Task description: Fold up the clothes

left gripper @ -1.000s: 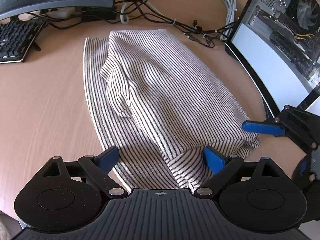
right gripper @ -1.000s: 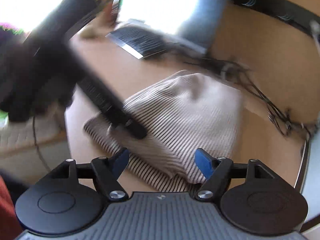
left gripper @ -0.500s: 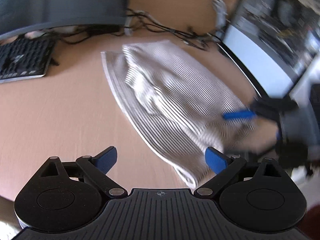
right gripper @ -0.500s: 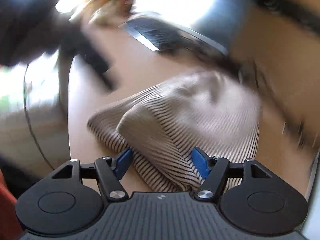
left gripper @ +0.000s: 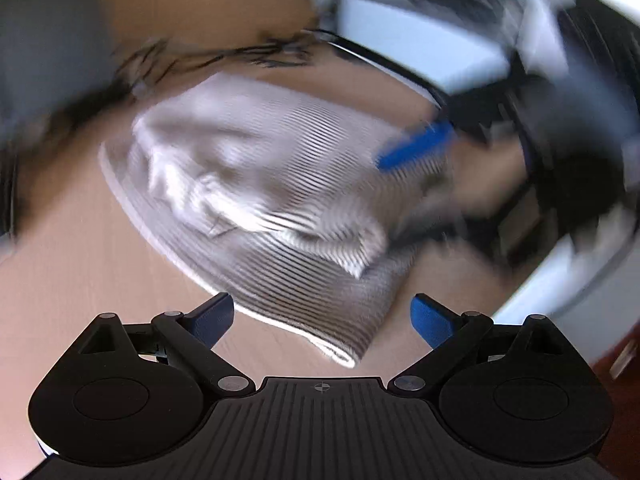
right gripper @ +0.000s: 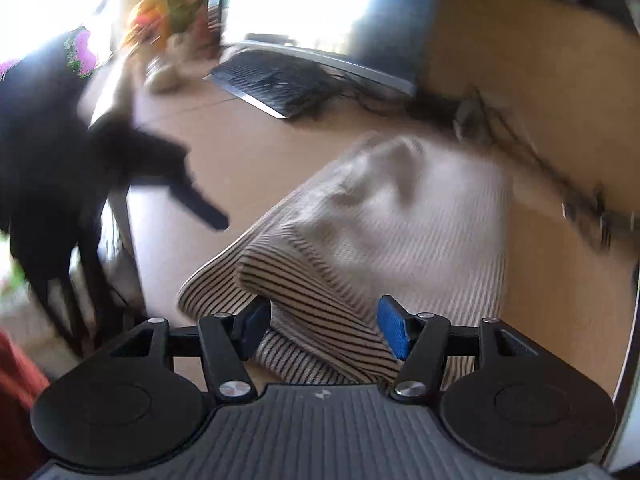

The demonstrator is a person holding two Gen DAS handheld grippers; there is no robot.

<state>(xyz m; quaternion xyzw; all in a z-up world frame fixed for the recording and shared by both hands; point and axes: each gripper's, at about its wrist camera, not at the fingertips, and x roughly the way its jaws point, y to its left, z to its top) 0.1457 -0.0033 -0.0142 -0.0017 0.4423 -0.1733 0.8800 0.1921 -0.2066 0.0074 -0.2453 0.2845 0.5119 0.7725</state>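
A white garment with thin black stripes (left gripper: 280,184) lies loosely folded on the tan desk (left gripper: 80,280), blurred by motion. My left gripper (left gripper: 322,318) is open, held back over the garment's near corner (left gripper: 344,344), its fingers apart from the cloth. In the right wrist view a raised fold of the garment (right gripper: 320,304) fills the gap of my right gripper (right gripper: 324,324). Its jaws are partly narrowed around the fold but still wide. One blue finger of the right gripper (left gripper: 416,148) shows over the garment's right edge. The left gripper (right gripper: 192,204) appears as a dark blur.
A black keyboard (right gripper: 276,84) and a monitor (right gripper: 400,20) stand at the back of the desk. Tangled cables (left gripper: 224,56) run behind the garment. A white panel (left gripper: 400,40) rises at the right. The desk edge (right gripper: 132,220) drops off near the left gripper.
My left gripper drew back from the cloth toward its near corner and swung, blurring the view. The right gripper's fingers moved onto a fold and narrowed somewhat.
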